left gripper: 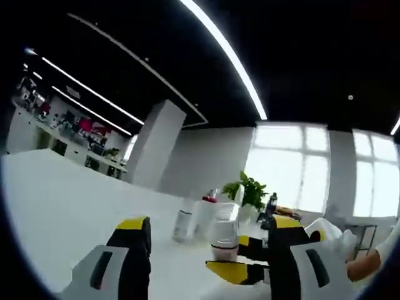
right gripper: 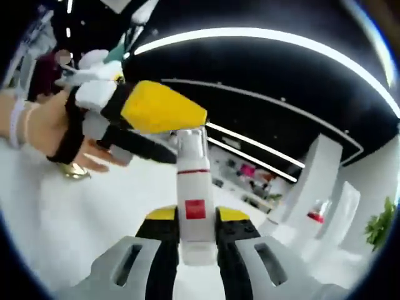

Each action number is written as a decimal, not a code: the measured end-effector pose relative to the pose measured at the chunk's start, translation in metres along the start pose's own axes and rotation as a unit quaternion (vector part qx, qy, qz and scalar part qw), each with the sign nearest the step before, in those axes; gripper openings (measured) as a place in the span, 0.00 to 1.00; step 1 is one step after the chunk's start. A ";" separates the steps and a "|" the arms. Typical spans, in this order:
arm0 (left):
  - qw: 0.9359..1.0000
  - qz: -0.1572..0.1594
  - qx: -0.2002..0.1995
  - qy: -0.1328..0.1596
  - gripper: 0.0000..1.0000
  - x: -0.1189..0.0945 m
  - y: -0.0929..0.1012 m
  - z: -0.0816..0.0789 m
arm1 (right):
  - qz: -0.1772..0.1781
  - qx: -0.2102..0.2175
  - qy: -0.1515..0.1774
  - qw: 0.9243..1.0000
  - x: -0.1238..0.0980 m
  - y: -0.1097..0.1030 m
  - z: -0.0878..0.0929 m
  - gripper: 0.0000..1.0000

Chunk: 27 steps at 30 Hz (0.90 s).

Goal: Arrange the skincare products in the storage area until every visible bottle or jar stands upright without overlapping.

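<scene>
Right claw [right gripper: 195,232] pinches an upright white bottle [right gripper: 193,206] over the table [right gripper: 56,219]; left claw [left gripper: 209,247] is spread near another bottle [left gripper: 224,240].

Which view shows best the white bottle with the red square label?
The right gripper view: the white bottle stands close between the right gripper jaws, label facing the camera. The left gripper view shows it smaller, with the right gripper at its base.

Loads of bare table [left gripper: 62,206] off to the left gripper's [left gripper: 209,240] left side. Straight ahead it's crowded: jar [left gripper: 224,240] between its jaws, bottles [left gripper: 195,219] and a plant [left gripper: 247,190] just behind. Over in the right gripper view, the left gripper [right gripper: 164,114] hangs right by the held bottle's [right gripper: 192,200] top.
</scene>
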<state>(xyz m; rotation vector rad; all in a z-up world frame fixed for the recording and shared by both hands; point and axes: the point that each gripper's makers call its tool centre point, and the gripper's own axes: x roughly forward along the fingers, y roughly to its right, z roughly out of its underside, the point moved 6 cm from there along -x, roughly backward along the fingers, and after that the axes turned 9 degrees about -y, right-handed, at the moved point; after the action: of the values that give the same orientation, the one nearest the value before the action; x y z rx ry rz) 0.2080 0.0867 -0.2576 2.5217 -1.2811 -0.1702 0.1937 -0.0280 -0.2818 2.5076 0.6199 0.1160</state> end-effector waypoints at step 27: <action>0.988 0.014 0.139 -0.066 0.18 0.000 0.044 0.018 | -0.050 0.072 0.003 0.996 -0.003 -0.010 -0.003 0.27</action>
<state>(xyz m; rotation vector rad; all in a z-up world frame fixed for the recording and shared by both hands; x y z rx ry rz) 0.1705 0.0583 -0.2605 2.7630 -1.4808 -0.1644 0.1858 -0.0204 -0.2840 2.6086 0.7806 0.0444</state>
